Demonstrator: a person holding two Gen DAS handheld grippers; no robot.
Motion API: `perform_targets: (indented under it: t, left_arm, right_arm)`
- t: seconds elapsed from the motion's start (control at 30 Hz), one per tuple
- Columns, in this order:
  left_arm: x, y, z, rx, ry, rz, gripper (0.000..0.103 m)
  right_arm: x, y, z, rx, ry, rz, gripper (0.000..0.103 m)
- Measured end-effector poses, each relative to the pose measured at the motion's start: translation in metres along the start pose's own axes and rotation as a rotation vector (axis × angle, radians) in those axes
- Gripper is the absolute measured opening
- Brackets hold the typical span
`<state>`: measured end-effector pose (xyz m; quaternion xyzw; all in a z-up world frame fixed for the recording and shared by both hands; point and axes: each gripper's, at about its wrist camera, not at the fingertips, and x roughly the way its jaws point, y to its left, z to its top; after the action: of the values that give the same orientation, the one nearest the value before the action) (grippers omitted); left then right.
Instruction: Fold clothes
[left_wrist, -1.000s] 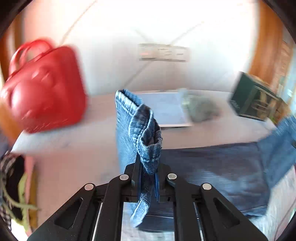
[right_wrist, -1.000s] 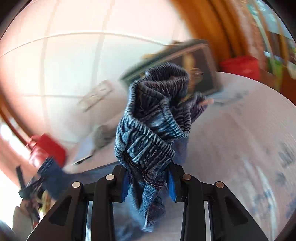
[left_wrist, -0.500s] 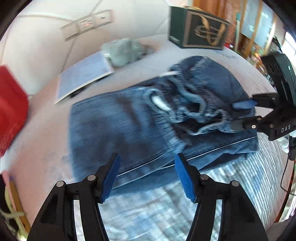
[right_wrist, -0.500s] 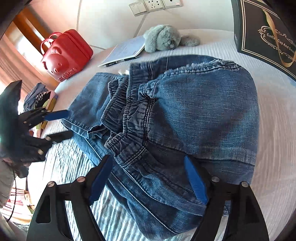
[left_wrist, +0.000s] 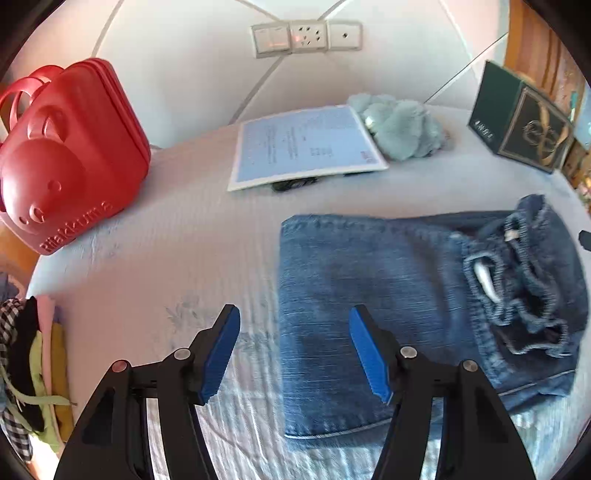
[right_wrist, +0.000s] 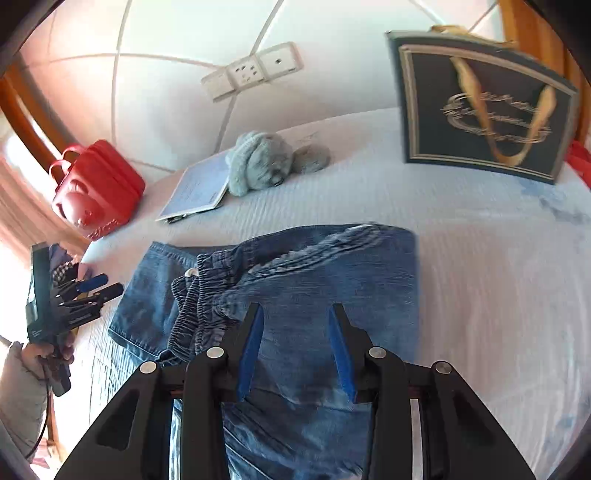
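Note:
A pair of blue jeans (left_wrist: 388, 295) lies folded on the white bed, its elastic waistband with a drawstring bunched on top at the right. My left gripper (left_wrist: 295, 350) is open and empty, hovering over the jeans' left edge. In the right wrist view the jeans (right_wrist: 332, 266) lie under my right gripper (right_wrist: 295, 347), which is open and empty above the denim. The left gripper (right_wrist: 92, 288) also shows at the far left of that view, held in a hand beside the jeans.
A red case (left_wrist: 62, 155) stands at the back left. A booklet (left_wrist: 303, 144) and a grey-green plush toy (left_wrist: 399, 125) lie behind the jeans. A dark gift bag (left_wrist: 524, 122) stands at the back right. A pile of clothes (left_wrist: 26, 369) sits at the bed's left edge.
Both grippers let go of the jeans, which now lie folded on the bed. Both have since pulled back slightly, and the right jaws have narrowed.

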<state>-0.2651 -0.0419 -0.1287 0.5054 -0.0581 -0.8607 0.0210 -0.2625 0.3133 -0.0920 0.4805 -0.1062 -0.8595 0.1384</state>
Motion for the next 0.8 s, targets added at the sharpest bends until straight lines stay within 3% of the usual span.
perform_targets:
  t: [0.13, 0.17, 0.23, 0.37, 0.43, 0.47, 0.6, 0.8]
  left_arm:
    - [0.031, 0.003, -0.017, -0.010, 0.099, 0.071, 0.065]
    - [0.029, 0.007, -0.019, -0.033, 0.063, 0.068, 0.067]
    - [0.029, 0.015, -0.019, -0.064, 0.077, 0.032, 0.067]
    - [0.011, 0.042, -0.019, -0.178, 0.014, -0.080, 0.067]
    - [0.007, 0.054, -0.017, -0.204, -0.003, -0.102, 0.070]
    - [0.010, 0.057, -0.016, -0.205, 0.006, -0.103, 0.071]
    - [0.022, 0.052, -0.016, -0.189, 0.057, -0.127, 0.071]
    - [0.032, 0.022, -0.029, -0.135, 0.097, -0.176, 0.071]
  right_arm:
    - [0.057, 0.006, -0.012, -0.033, 0.133, -0.042, 0.037]
    - [0.063, 0.007, -0.014, -0.043, 0.128, -0.058, 0.038]
    - [0.068, 0.007, -0.016, -0.048, 0.131, -0.072, 0.038]
    - [0.036, -0.006, -0.019, 0.021, 0.070, -0.013, 0.044]
    - [0.010, -0.013, -0.029, 0.033, 0.006, -0.021, 0.069]
    - [0.002, -0.016, -0.034, 0.039, -0.002, -0.040, 0.073]
    - [-0.017, -0.032, -0.053, 0.055, 0.012, -0.126, 0.074]
    - [-0.005, -0.039, -0.072, 0.080, 0.070, -0.091, 0.073]
